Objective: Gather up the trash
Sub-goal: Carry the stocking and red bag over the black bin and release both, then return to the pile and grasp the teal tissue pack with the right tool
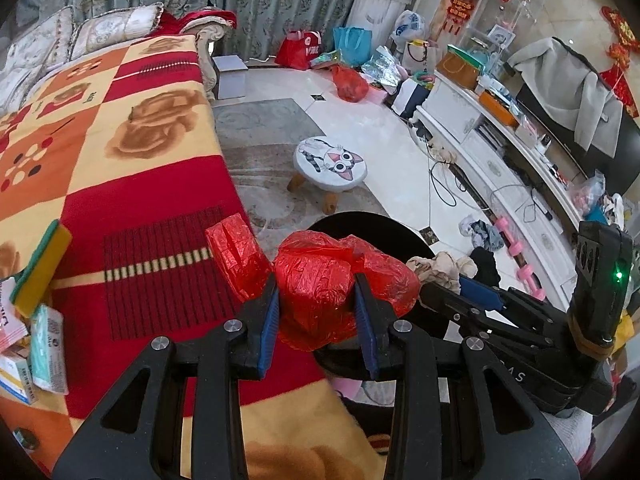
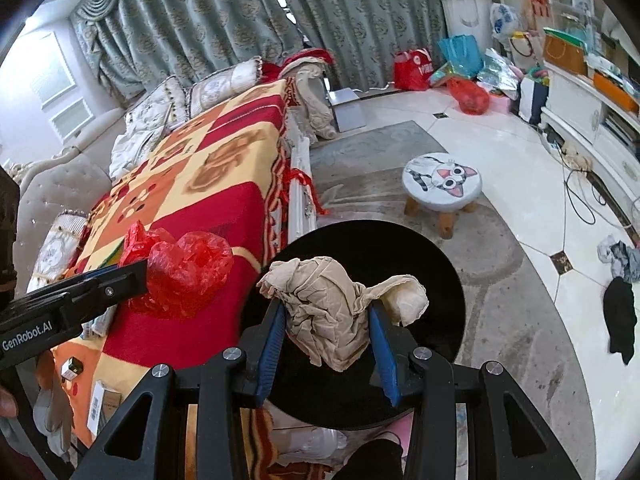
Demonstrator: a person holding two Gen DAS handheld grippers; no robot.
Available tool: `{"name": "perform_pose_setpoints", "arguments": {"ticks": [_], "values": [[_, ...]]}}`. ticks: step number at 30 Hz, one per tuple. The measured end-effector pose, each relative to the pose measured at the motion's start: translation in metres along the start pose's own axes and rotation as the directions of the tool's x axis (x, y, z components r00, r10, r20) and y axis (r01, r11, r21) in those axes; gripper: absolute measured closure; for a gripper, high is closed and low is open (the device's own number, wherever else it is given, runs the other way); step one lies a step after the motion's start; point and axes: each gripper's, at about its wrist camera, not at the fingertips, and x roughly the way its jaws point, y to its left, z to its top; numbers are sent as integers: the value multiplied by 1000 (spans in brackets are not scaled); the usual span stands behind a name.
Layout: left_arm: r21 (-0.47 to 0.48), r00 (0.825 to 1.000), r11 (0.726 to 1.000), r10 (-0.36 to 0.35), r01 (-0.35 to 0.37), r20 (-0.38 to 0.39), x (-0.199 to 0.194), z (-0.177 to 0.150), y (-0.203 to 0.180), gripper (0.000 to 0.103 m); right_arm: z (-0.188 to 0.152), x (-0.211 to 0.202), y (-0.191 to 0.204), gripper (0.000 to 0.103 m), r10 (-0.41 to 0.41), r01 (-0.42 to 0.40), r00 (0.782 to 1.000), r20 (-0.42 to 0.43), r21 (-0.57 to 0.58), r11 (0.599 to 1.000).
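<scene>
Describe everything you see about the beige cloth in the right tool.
The beige cloth is a crumpled, wrinkled wad of thin fabric, tan and slightly soiled-looking. The right tool is shut on it, its blue pads pressing both sides of the bunched middle. One rounded end flops out to the right, another lobe sticks up to the left, and a tail hangs below the pads. It is held in the air over the round black bin, beside the sofa blanket. Nothing else touches it.

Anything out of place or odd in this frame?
Yes: clothes lie strewn on the floor by the white cabinet. Both grippers hold trash, a red plastic bag and a crumpled beige cloth.
</scene>
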Motion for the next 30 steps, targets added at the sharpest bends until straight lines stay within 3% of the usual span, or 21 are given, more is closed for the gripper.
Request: {"name": "perform_pose_setpoints", "arguments": {"ticks": [4, 7, 9, 11, 17, 30], "values": [[-6, 1000, 1000, -5, 5, 1, 5, 4, -3, 69, 0, 3, -8, 57, 8, -8, 1000, 2, 31, 999], [-32, 999, 999, -39, 39, -3, 9, 6, -1, 61, 1, 7, -12, 56, 7, -7, 1000, -6, 45, 999], [-54, 997, 996, -71, 71, -2, 10, 8, 2, 49, 1, 9, -13, 49, 9, -9, 1000, -10, 50, 999], [-60, 997, 995, -78, 78, 4, 9, 8, 3, 46, 1, 7, -13, 32, 13, -13, 1000, -1, 51, 999], [-55, 998, 997, -61, 61, 2, 1, 5, 5, 46, -3, 4, -11, 31, 19, -18, 1000, -3, 51, 999], [-26, 994, 996, 83, -82, 68, -42, -11, 36, 46, -9, 6, 40, 31, 63, -63, 998, -27, -17, 998]]}}
